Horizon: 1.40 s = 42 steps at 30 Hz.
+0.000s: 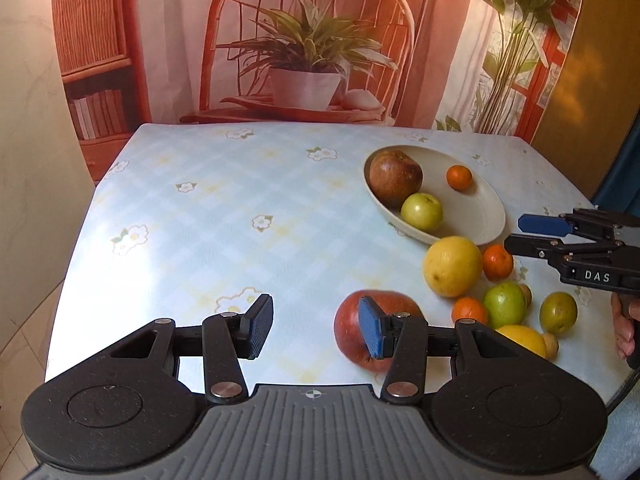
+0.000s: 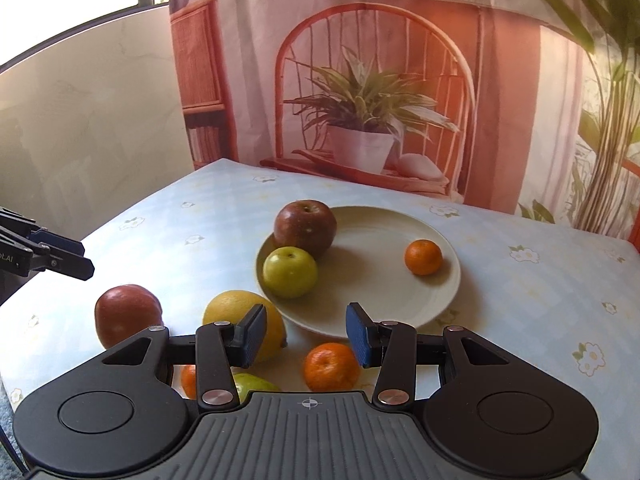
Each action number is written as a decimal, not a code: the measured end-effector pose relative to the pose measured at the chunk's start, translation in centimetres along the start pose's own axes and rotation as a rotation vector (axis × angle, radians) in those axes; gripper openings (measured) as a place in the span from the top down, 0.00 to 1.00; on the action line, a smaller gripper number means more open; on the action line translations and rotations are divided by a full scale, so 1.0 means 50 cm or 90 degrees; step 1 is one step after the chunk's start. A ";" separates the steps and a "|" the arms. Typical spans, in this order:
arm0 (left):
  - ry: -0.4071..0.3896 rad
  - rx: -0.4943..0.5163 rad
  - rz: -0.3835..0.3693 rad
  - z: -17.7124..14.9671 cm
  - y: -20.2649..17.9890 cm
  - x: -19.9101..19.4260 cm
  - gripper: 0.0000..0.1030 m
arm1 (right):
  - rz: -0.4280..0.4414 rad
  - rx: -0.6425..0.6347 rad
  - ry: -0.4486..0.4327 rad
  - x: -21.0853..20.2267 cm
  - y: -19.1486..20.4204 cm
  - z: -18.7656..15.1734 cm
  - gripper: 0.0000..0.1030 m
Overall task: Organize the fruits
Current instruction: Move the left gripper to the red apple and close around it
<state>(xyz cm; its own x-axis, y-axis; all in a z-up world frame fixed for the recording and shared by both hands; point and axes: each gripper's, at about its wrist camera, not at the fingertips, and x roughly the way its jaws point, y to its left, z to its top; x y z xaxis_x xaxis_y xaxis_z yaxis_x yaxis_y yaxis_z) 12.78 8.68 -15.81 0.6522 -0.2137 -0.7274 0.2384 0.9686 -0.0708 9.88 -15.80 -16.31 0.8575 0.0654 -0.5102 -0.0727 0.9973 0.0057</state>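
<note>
A cream plate (image 1: 476, 208) (image 2: 400, 304) holds a dark red apple (image 1: 395, 178) (image 2: 306, 226), a green apple (image 1: 422, 211) (image 2: 290, 272) and a small orange (image 1: 459, 177) (image 2: 423, 257). On the table beside it lie a red apple (image 1: 352, 332) (image 2: 126, 314), a yellow lemon (image 1: 452, 266) (image 2: 232, 308), a mandarin (image 1: 497, 262) (image 2: 330, 366) and several more fruits (image 1: 504, 304). My left gripper (image 1: 316, 328) is open and empty, its right finger in front of the red apple. My right gripper (image 2: 306, 334) (image 1: 516, 234) is open and empty above the mandarin, by the plate's near rim.
The table (image 1: 224, 208) has a pale blue checked cloth with flowers. A printed backdrop of a chair and a potted plant (image 1: 304, 60) hangs behind its far edge. A marble wall (image 2: 88, 120) stands to the left.
</note>
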 end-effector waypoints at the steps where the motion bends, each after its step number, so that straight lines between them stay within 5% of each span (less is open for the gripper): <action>1: 0.000 0.000 -0.002 -0.010 0.003 -0.002 0.52 | 0.001 -0.004 0.001 0.000 0.009 0.002 0.60; 13: -0.007 -0.024 -0.045 -0.052 0.031 0.011 0.52 | 0.044 -0.069 0.022 0.012 0.129 0.025 0.60; 19: -0.005 0.014 -0.062 -0.058 0.009 0.027 0.52 | 0.046 -0.095 0.046 0.027 0.156 0.020 0.61; 42: -0.001 -0.072 -0.123 0.011 -0.001 0.106 0.52 | 0.069 -0.207 0.123 0.088 0.213 0.009 0.57</action>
<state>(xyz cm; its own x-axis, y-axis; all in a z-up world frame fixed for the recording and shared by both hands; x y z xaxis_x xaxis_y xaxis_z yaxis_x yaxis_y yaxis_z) 16.61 7.42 -19.31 0.6036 -0.3964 -0.6917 0.2770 0.9178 -0.2843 13.11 -4.88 -18.09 0.7268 0.1315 -0.6741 -0.3417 0.9207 -0.1888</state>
